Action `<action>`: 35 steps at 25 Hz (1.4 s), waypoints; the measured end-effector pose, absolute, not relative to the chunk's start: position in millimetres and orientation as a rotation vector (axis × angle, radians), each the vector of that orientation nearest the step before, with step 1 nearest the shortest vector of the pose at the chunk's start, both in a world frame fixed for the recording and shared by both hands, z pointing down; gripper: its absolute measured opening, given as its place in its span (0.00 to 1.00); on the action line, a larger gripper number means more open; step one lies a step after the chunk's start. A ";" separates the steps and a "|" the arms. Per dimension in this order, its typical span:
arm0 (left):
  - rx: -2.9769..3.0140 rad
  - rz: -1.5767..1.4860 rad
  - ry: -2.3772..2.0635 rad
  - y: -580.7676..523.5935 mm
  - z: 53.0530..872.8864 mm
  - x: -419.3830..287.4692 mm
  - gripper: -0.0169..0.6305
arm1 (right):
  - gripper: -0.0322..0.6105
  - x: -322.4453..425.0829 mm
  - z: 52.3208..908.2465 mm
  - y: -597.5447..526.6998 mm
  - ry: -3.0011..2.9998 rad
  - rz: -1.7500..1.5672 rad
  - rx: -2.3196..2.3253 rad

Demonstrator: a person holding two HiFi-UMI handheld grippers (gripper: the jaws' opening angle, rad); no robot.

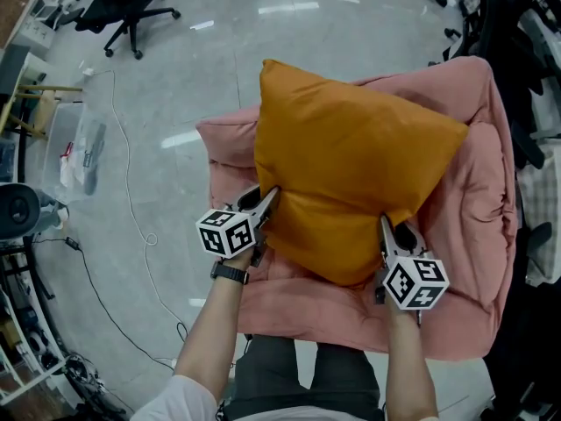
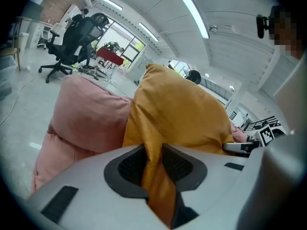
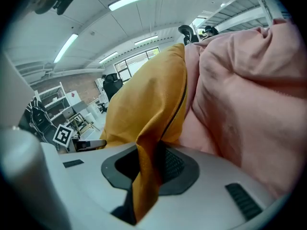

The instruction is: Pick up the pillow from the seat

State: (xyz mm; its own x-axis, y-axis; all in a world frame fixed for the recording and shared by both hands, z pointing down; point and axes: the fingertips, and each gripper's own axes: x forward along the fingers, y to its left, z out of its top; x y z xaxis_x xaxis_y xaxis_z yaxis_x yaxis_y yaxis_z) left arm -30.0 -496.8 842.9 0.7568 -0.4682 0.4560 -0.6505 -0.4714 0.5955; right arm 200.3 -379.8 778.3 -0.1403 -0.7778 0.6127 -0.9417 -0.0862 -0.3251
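Note:
An orange pillow [image 1: 351, 169] lies tilted on a pink padded seat [image 1: 478, 226]. My left gripper [image 1: 268, 202] is shut on the pillow's near left edge; in the left gripper view a fold of the pillow [image 2: 180, 114] is pinched between the dark pads [image 2: 129, 166]. My right gripper [image 1: 383, 228] is shut on the near right edge; the right gripper view shows the pillow fabric [image 3: 144, 109] squeezed between its pads [image 3: 172, 166]. The marker cubes [image 1: 226, 231] sit at the back of both grippers.
The pink seat [image 2: 84, 116] rises behind and beside the pillow. A black office chair [image 1: 123, 3] stands on the grey floor at the far left, with a white cable [image 1: 131, 209] and cluttered shelving along the left edge. Dark equipment lines the right side.

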 end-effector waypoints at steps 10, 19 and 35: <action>2.193 0.316 -0.904 -484.1 758.7 -46.5 0.19 | 0.18 188.5 705.2 -370.1 -2.036 1.054 1.902; 2.243 0.265 -0.936 -468.1 619.0 -48.7 0.20 | 0.18 188.7 559.8 -361.1 -2.151 0.954 1.930; 2.443 0.112 -0.996 -440.2 328.6 -51.4 0.19 | 0.18 190.7 284.0 -335.4 -2.370 0.563 1.968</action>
